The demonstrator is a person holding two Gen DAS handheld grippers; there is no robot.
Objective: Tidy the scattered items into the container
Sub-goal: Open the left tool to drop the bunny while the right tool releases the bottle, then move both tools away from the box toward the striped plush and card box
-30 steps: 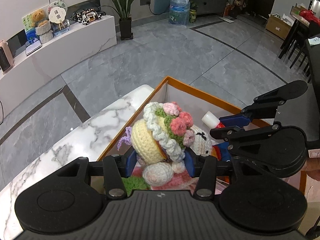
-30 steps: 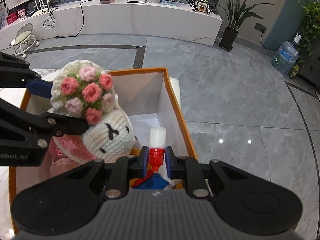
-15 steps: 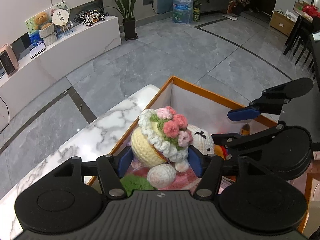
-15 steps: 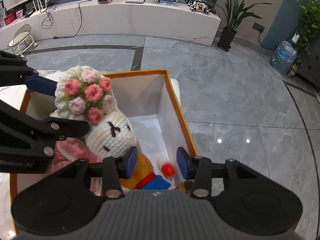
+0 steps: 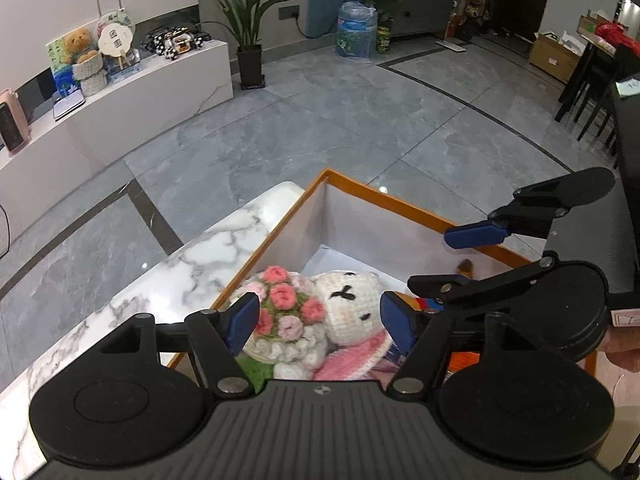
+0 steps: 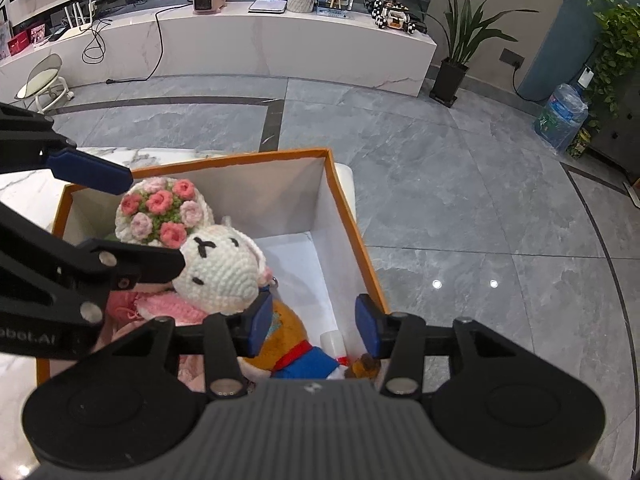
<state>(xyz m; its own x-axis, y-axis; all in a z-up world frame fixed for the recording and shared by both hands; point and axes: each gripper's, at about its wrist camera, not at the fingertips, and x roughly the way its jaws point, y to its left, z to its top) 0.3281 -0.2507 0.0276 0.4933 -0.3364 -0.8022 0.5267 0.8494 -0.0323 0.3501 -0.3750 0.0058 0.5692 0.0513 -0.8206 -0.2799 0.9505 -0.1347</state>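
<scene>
An orange-rimmed box point(image 5: 384, 200) point(image 6: 232, 158) stands on the marble table point(image 5: 200, 256). Inside lies a crocheted white bunny point(image 5: 348, 308) point(image 6: 220, 272) with a pink flower bouquet point(image 5: 284, 308) point(image 6: 160, 212). My left gripper point(image 5: 320, 324) hovers over it, jaws opening, pads clear of the doll. A white bottle with a red cap point(image 6: 334, 342) lies on the box floor beside an orange and blue plush point(image 6: 288, 336). My right gripper point(image 6: 314, 324) hangs above them, jaws opening with nothing between the pads.
The box sits at the table's far corner, with grey tiled floor beyond. A small brown item point(image 6: 362, 366) lies in the box's near right corner. A person's hand point(image 5: 624, 344) shows at the right edge. A white low cabinet point(image 6: 280, 44) runs along the back.
The left jaws widened and the bunny dropped from between them into the box. The right jaws let go of the red-capped bottle, which fell to the box floor.
</scene>
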